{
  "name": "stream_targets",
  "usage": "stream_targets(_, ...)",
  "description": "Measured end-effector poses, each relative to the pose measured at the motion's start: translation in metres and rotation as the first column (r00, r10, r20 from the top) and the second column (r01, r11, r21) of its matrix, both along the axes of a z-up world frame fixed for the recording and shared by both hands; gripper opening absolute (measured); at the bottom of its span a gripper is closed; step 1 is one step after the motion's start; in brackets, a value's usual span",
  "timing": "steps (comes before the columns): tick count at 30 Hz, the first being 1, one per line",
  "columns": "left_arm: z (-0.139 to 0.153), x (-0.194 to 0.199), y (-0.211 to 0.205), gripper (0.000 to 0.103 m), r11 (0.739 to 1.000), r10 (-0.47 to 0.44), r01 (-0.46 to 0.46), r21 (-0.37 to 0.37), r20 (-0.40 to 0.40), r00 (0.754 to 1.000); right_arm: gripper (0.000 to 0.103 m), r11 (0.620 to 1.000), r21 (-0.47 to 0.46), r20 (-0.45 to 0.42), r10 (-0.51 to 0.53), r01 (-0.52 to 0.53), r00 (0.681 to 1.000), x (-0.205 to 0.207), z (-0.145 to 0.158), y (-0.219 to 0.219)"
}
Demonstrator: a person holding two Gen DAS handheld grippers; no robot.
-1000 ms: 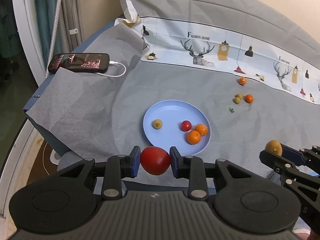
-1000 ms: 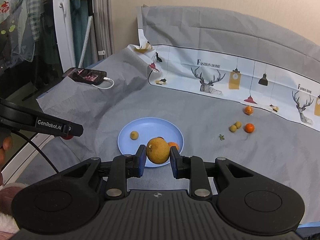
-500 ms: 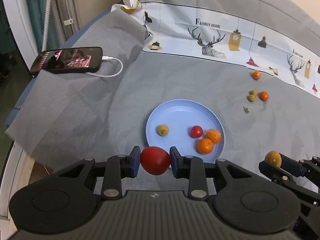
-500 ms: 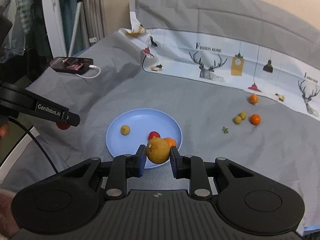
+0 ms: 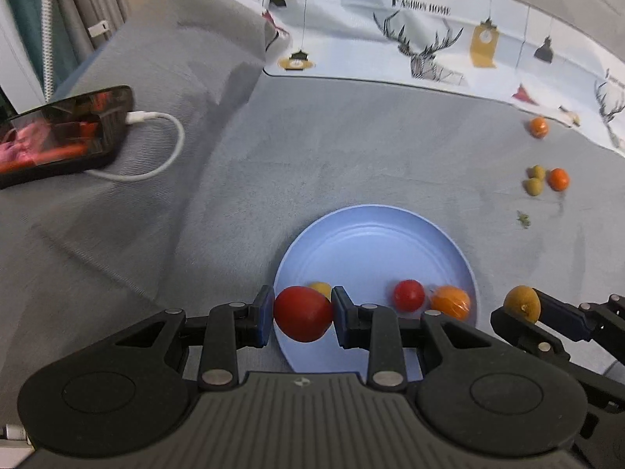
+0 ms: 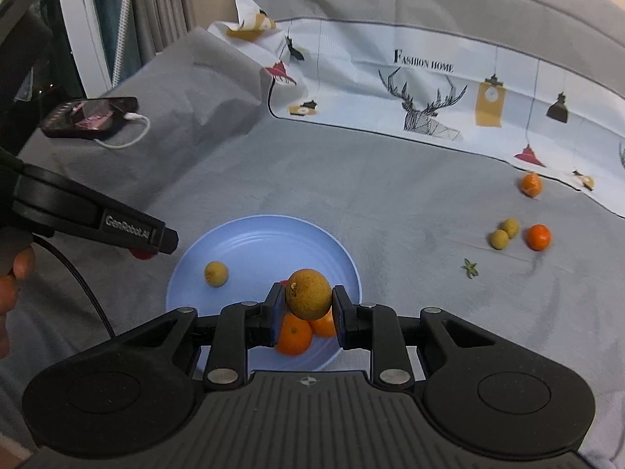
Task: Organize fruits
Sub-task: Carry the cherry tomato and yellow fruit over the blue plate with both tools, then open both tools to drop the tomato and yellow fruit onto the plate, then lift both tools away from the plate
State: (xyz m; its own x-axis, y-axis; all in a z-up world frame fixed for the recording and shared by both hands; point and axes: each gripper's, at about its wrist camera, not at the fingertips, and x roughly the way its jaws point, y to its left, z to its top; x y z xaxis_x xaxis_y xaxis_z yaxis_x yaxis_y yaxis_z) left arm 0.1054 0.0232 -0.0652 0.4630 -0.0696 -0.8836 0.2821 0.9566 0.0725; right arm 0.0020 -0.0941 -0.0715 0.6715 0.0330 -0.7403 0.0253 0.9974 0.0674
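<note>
A red tomato [image 5: 302,313] is gripped by the left tongs [image 5: 301,320] over the near left rim of the blue plate [image 5: 375,234]. A brown round fruit [image 6: 308,294] is clamped in the right tongs [image 6: 306,314], above the oranges [image 6: 293,339] at the plate's near edge. Farther right, loose fruits [image 6: 538,237] are left on the grey cloth [image 6: 390,179].

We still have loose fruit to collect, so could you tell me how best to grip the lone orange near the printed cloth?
Take the lone orange across its round middle, coming from above: it sits apart on the grey cloth, clear on every side.
</note>
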Motion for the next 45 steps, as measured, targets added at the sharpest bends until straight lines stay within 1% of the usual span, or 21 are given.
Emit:
stream_targets(9, -0.04, 0.04, -0.018, 0.035, 1.0, -0.006, 0.007, 0.026, -0.032, 0.999, 0.027, 0.999, -0.016, -0.063, 0.027, -0.028, 0.998, 0.044, -0.039, -0.008)
stream_targets(16, -0.059, 0.057, -0.023, 0.035, 0.999, -0.024, 0.026, 0.029, -0.048, 0.999, 0.027, 0.999, -0.028, -0.099, 0.041, -0.044, 0.994, 0.061, -0.062, -0.01)
stream_targets(17, -0.06, 0.058, -0.024, 0.039, 0.999, -0.033, 0.034, 0.021, -0.05, 0.998, 0.027, 0.998, -0.03, -0.101, 0.047, -0.05, 0.994, 0.063, -0.065, -0.01)
stream_targets(18, -0.06, 0.059, -0.025, 0.046, 0.999, -0.042, 0.043, 0.014, -0.052, 0.998, 0.027, 0.998, -0.03, -0.101, 0.057, -0.061, 0.993, 0.064, -0.066, -0.01)
stream_targets(19, -0.059, 0.06, -0.025, 0.071, 0.999, -0.052, 0.052, 0.005, -0.054, 0.997, 0.027, 0.997, -0.03, -0.104, 0.073, -0.076, 0.992, 0.065, -0.068, -0.009)
stream_targets(20, -0.057, 0.058, -0.023, 0.096, 0.999, -0.051, 0.051, -0.003, -0.047, 0.998, 0.034, 0.995, -0.031, -0.111, 0.086, -0.09, 0.99, 0.066, -0.069, -0.009)
stream_targets(21, -0.053, 0.055, -0.021, 0.101, 0.999, -0.038, 0.037, -0.008, -0.029, 0.999, 0.052, 0.995, -0.037, -0.117, 0.087, -0.092, 0.989, 0.066, -0.069, -0.008)
stream_targets(23, -0.045, 0.048, -0.019, 0.103, 1.0, -0.027, 0.027, -0.015, -0.001, 1.0, 0.073, 0.995, -0.053, -0.117, 0.077, -0.084, 0.99, 0.061, -0.066, -0.008)
stream_targets(26, -0.036, 0.036, -0.018, 0.103, 0.999, -0.043, 0.043, 0.015, -0.009, 0.999, 0.077, 0.995, -0.051, -0.119, 0.077, -0.084, 0.99, 0.046, -0.056, -0.007)
stream_targets(29, -0.026, 0.021, -0.015, 0.103, 0.998, -0.031, 0.031, 0.046, -0.009, 0.999, 0.081, 0.998, -0.036, -0.12, 0.055, -0.06, 0.991, 0.028, -0.043, -0.006)
stream_targets(31, -0.017, 0.007, -0.011, 0.103, 0.999, -0.023, 0.024, 0.049, -0.019, 1.0, 0.085, 0.999, -0.026, -0.117, 0.033, -0.036, 0.993, 0.015, -0.031, -0.006)
stream_targets(33, -0.005, -0.006, -0.005, 0.103, 0.999, -0.013, 0.013, 0.045, -0.013, 1.0, 0.089, 1.0, -0.025, -0.107, 0.015, -0.018, 0.994, 0.002, -0.019, -0.004)
stream_targets(38, 0.022, -0.044, 0.006, 0.103, 0.999, -0.008, 0.007, 0.052, 0.009, 1.0, 0.095, 1.0, -0.031, -0.051, -0.002, 0.001, 0.999, -0.037, 0.013, 0.005)
stream_targets(42, 0.04, -0.079, 0.017, 0.103, 0.999, -0.006, 0.006, 0.04, 0.019, 1.0, 0.098, 0.999, -0.039, -0.012, -0.007, 0.006, 1.0, -0.07, 0.03, 0.014)
stream_targets(45, 0.051, -0.107, 0.023, 0.103, 0.999, 0.0, -0.002, 0.044, 0.053, 0.999, 0.099, 0.999, -0.043, 0.01, -0.014, 0.015, 1.0, -0.095, 0.041, 0.018)
